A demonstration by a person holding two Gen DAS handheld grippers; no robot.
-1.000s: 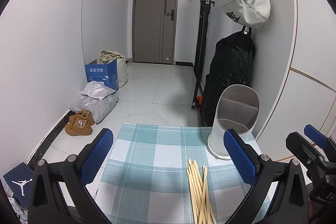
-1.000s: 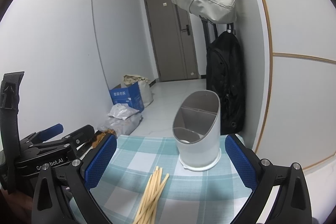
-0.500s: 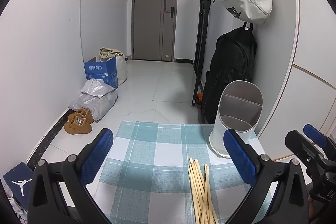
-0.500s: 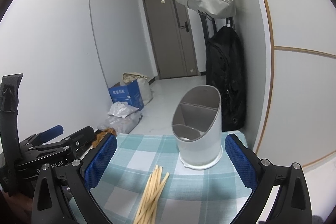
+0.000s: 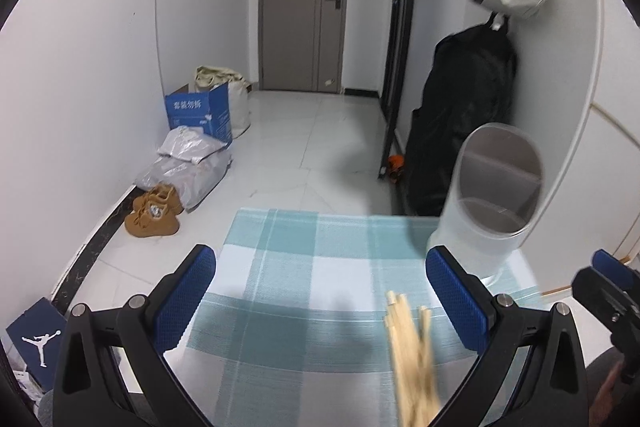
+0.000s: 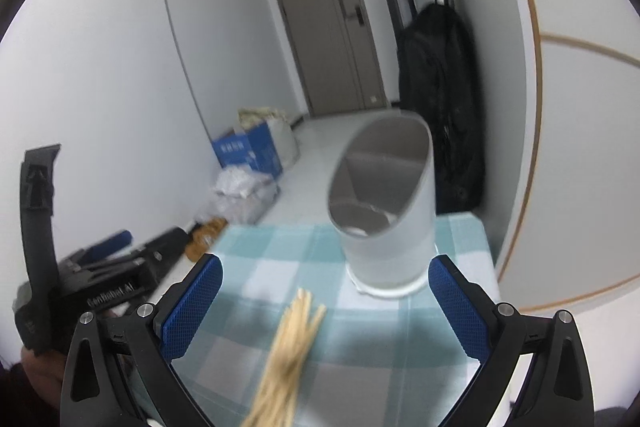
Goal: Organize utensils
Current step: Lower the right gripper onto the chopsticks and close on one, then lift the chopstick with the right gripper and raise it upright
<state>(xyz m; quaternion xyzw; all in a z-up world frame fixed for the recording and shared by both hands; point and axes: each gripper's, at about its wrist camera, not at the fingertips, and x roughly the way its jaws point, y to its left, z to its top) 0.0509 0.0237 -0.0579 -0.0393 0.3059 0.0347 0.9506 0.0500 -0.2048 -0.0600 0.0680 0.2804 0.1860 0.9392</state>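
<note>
Left wrist view: the left gripper [image 5: 320, 301] is spread wide, its two blue-padded fingers [image 5: 185, 299] far apart with nothing between them and touching nothing. Below it lies the checked tablecloth [image 5: 280, 267] in teal and white. A bundle of wooden chopsticks [image 5: 408, 339] lies on the cloth toward the right finger, its far ends fanned slightly; the sticks are blurred, so their count cannot be told. The white utensil holder [image 5: 488, 203] stands upright at the far right corner of the cloth, just beyond the right finger, with a divider inside it. The right gripper [image 5: 612, 291] shows at the right edge, only partly in frame. On the floor past the table are a blue box [image 5: 200, 115], grey plastic bags [image 5: 188, 163] and brown shoes [image 5: 154, 211]; a black backpack [image 5: 464, 115] hangs on the wall.

Right wrist view: the right gripper [image 6: 325, 301] is likewise wide open, its blue pads [image 6: 460, 307] well apart, gripping nothing. The chopsticks [image 6: 288, 347] lie on the tablecloth [image 6: 280, 247] between the fingers, pointing toward the utensil holder [image 6: 384, 211], which stands just beyond their tips, apparently not touching them. The holder's slanted mouth faces the camera and shows two compartments. The left gripper [image 6: 104, 267] appears at the left, blurred, so its opening cannot be judged from here.
</note>
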